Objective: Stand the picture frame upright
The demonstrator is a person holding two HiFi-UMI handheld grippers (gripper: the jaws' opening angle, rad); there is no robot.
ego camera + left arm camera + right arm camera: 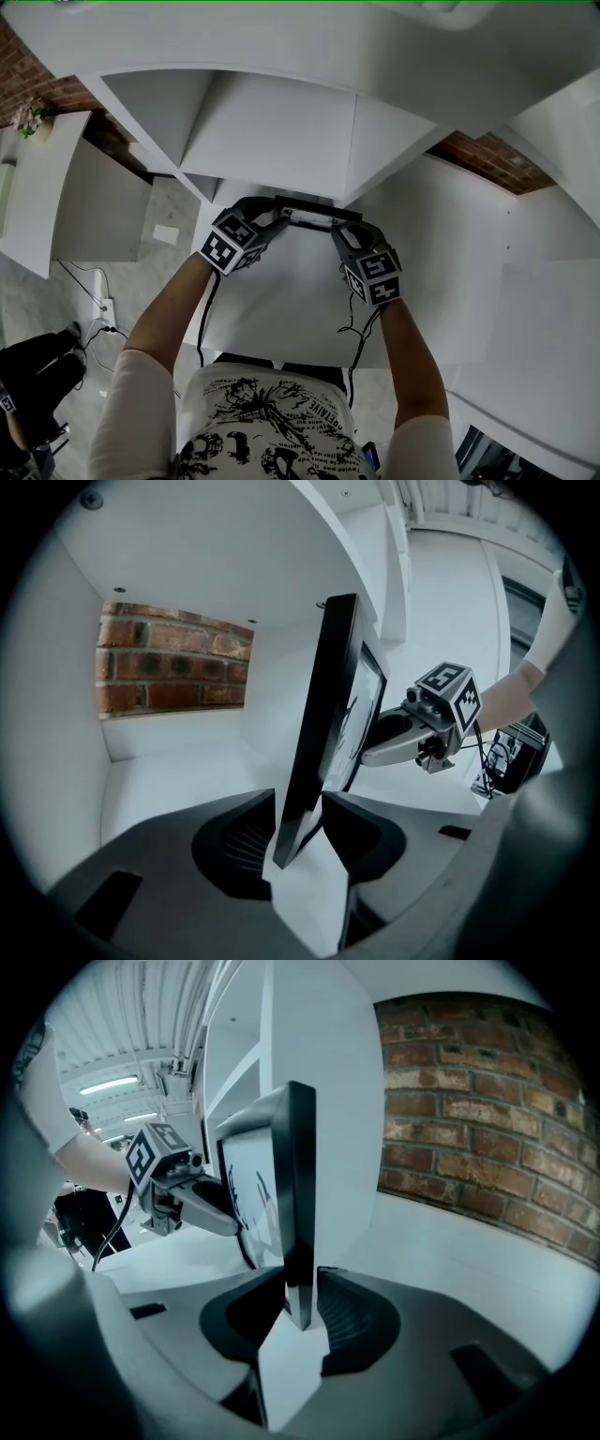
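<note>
A black picture frame (pixel 317 214) stands nearly upright on edge on a white shelf board (pixel 281 309), inside a white cubby. My left gripper (pixel 279 223) reaches to its left end and my right gripper (pixel 343 232) to its right end. In the left gripper view the frame (pixel 328 714) leans slightly between the jaws of the left gripper (pixel 298 822); it touches the right pad, and a thin gap shows at the left pad. In the right gripper view the frame's edge (pixel 298 1204) sits vertical in the right gripper (pixel 300 1299), with both pads against it.
White cubby walls and a divider (pixel 272 131) close in behind and above the frame. A brick wall (pixel 173 658) shows through the open back. A white side cabinet (pixel 47 187) stands to the left. Cables hang below the shelf edge (pixel 352 328).
</note>
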